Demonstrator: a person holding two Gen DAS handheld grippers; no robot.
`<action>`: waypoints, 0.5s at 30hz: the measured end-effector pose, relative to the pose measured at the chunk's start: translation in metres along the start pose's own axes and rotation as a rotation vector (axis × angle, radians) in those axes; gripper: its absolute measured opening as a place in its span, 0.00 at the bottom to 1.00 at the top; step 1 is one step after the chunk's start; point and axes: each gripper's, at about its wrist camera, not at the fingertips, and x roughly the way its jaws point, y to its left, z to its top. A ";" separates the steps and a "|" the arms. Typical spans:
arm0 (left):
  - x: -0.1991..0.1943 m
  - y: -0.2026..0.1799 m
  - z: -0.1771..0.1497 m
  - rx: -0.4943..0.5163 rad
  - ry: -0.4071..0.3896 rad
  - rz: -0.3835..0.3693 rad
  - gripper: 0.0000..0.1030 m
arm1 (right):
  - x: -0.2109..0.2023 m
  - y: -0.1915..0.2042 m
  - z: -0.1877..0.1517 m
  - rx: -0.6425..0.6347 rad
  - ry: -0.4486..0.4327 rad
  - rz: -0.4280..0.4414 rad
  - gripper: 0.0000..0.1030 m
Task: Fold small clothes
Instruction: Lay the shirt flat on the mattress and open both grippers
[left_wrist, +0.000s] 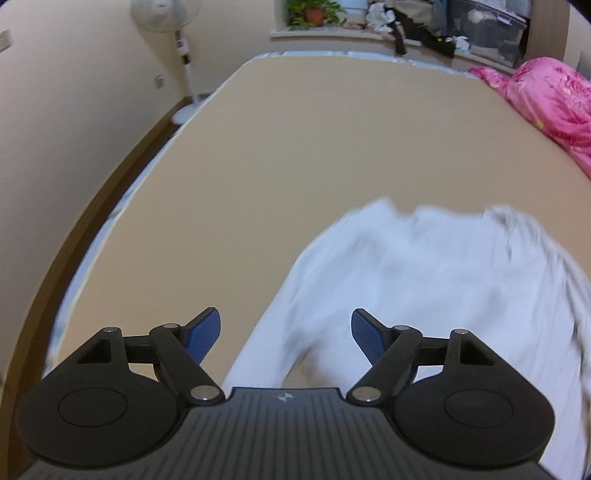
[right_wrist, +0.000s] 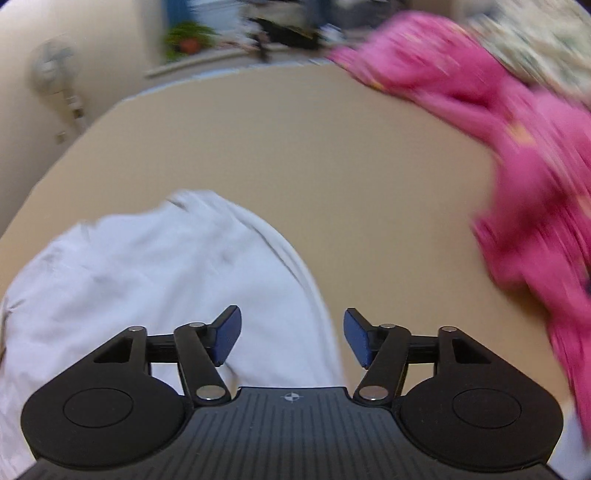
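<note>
A white garment (left_wrist: 424, 273) lies spread on the tan bed surface (left_wrist: 295, 147), blurred at its far edge. My left gripper (left_wrist: 286, 328) hovers over the garment's left side, its blue pads (left_wrist: 205, 338) wide apart and nothing between them. In the right wrist view the same white garment (right_wrist: 147, 266) fills the lower left. My right gripper (right_wrist: 291, 332) is open above the garment's right edge, with cloth below the gap but not pinched by the pads (right_wrist: 227, 334).
A pink flowered quilt (right_wrist: 535, 166) is bunched along the bed's right side (left_wrist: 546, 99). A standing fan (left_wrist: 173, 22) is by the left wall. A windowsill with a potted plant (left_wrist: 314, 14) and piled clothes runs behind the bed.
</note>
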 end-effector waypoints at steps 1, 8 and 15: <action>-0.021 0.003 -0.026 -0.003 0.007 0.009 0.80 | 0.001 -0.015 -0.011 0.035 0.030 -0.018 0.64; -0.109 0.032 -0.115 -0.049 0.009 0.087 0.82 | 0.001 -0.045 -0.089 0.198 0.197 0.021 0.64; -0.142 0.019 -0.137 -0.084 0.047 0.043 0.82 | 0.028 0.012 -0.120 -0.003 0.257 -0.070 0.52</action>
